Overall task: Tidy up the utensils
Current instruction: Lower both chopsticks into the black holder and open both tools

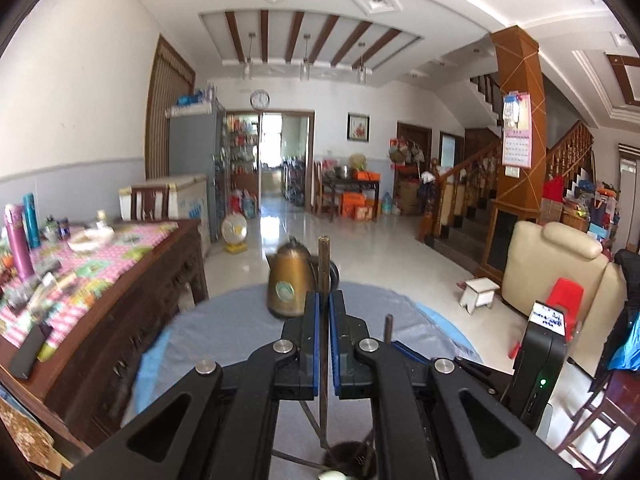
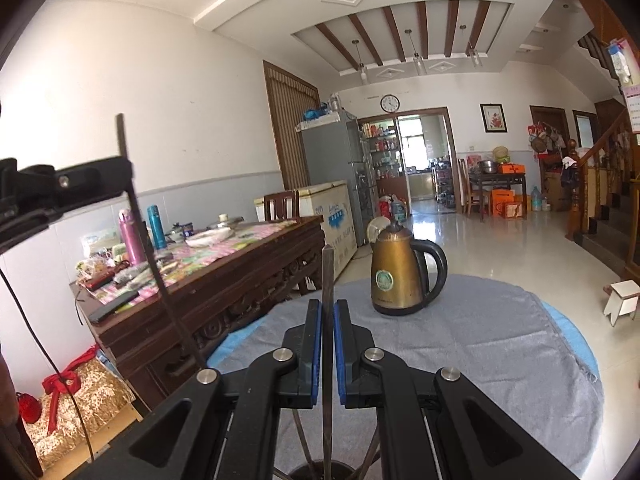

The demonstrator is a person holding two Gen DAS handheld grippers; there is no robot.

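Black left gripper [image 1: 324,300] and right gripper [image 2: 327,308] each pinch 1 upright chopstick [image 2: 328,280].

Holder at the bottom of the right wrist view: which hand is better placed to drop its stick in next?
Right, probably. The right gripper is shut on the right stick, which runs straight down to the holder. The left gripper sits higher, off to the side, with the left stick slanted.

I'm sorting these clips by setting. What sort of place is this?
Most likely a family home's open living and dining hall: a wooden staircase, a fridge, and a cluttered dining table near a kettle.
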